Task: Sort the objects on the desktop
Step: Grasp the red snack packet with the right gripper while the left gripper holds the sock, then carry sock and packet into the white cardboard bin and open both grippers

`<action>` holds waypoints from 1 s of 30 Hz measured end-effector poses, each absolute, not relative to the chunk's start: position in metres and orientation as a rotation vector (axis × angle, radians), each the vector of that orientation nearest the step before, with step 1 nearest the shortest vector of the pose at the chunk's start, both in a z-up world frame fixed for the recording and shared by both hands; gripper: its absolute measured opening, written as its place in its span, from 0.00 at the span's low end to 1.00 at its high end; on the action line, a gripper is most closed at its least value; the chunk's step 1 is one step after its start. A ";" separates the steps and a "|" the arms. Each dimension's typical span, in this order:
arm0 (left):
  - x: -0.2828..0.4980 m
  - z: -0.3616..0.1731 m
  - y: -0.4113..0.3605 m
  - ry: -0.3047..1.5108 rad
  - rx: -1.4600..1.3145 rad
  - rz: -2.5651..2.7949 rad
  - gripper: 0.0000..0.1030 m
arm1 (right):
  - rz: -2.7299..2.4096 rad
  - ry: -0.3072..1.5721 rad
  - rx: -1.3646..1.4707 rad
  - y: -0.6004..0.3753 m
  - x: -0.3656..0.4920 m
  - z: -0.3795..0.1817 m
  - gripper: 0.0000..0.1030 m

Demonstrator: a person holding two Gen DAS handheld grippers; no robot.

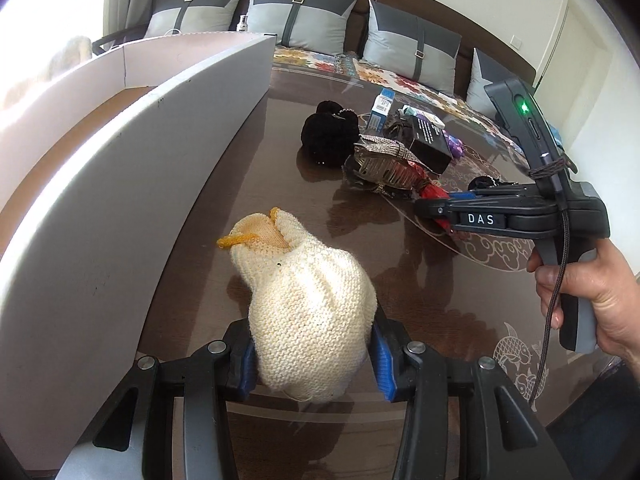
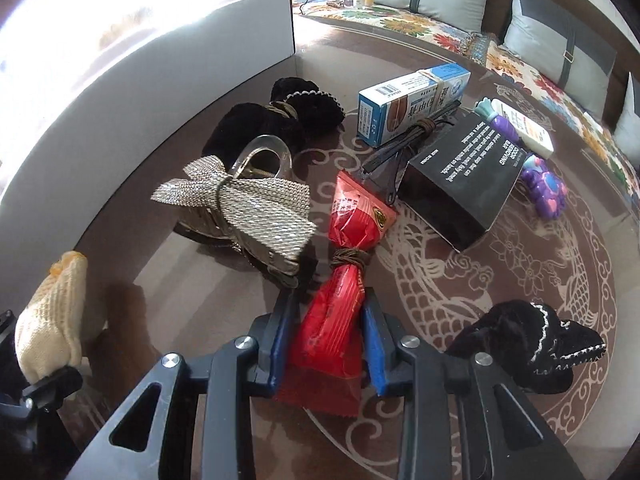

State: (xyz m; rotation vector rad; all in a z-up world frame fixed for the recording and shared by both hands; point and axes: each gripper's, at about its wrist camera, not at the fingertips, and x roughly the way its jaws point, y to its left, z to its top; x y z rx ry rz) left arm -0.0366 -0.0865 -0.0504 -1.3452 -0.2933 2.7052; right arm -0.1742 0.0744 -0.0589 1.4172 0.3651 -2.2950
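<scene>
My left gripper [image 1: 312, 360] is shut on a cream knitted pouch [image 1: 304, 312] with a yellow drawstring, held just above the brown table beside the white box wall [image 1: 132, 208]. The pouch also shows at the left of the right wrist view [image 2: 52, 320]. My right gripper [image 2: 326, 340] is shut on a red snack packet [image 2: 340, 292] tied with brown cord, lying on the table. The right gripper also shows in the left wrist view [image 1: 436, 210]. Ahead lie a glittery bow hair clip [image 2: 248, 204], a black scrunchie [image 2: 280, 116], a blue box [image 2: 412, 100] and a black box [image 2: 460, 176].
A second black scrunchie [image 2: 532, 352] lies to the right of my right gripper. A purple toy [image 2: 548, 188] and a white tube [image 2: 524, 128] lie at the far right. A sofa with grey cushions [image 1: 304, 16] runs behind the table.
</scene>
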 end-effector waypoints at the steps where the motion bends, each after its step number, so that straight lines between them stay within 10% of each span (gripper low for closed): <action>1: -0.037 -0.051 -0.087 -0.298 -1.346 2.701 0.44 | -2.292 0.358 1.423 0.076 -0.168 -0.059 0.25; 6: -0.039 -0.051 -0.078 -0.307 -1.334 2.670 0.44 | -2.269 0.407 1.444 0.087 -0.121 -0.060 0.24; 11: -0.038 -0.052 -0.064 -0.265 -1.341 2.652 0.44 | -2.290 0.360 1.481 0.092 -0.126 -0.062 0.52; 15: -0.029 -0.042 -0.061 -0.256 -1.297 2.638 0.44 | -2.299 0.335 1.484 0.095 -0.133 -0.059 0.16; 30: 0.014 0.074 -0.151 -0.376 -1.071 2.722 0.44 | -2.287 -0.108 1.286 0.109 -0.106 0.073 0.16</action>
